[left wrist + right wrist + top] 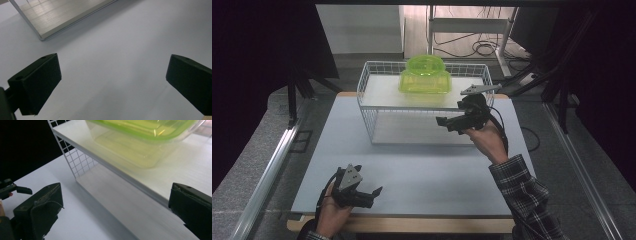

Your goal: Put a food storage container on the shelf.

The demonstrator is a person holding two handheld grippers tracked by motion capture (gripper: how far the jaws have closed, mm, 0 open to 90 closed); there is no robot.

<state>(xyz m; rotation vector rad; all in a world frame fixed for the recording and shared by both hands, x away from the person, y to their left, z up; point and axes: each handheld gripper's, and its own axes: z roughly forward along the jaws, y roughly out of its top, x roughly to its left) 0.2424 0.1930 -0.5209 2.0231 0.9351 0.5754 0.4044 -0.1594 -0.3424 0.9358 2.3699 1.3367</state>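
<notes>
— Jaws on both sides, how do they stand?
— Spread wide, gripping nothing. My right gripper hangs at the wire rack; my left gripper hovers low over the table.
— And the green container?
— Sitting on the rack's upper shelf, just beyond my right jaws.

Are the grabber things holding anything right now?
No. Both the left gripper and the right gripper are open, with nothing between their fingers.

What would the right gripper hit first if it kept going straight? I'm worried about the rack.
Probably the front edge of the white shelf of the wire rack, below the green container. The right gripper is open; depth is uncertain.
</notes>
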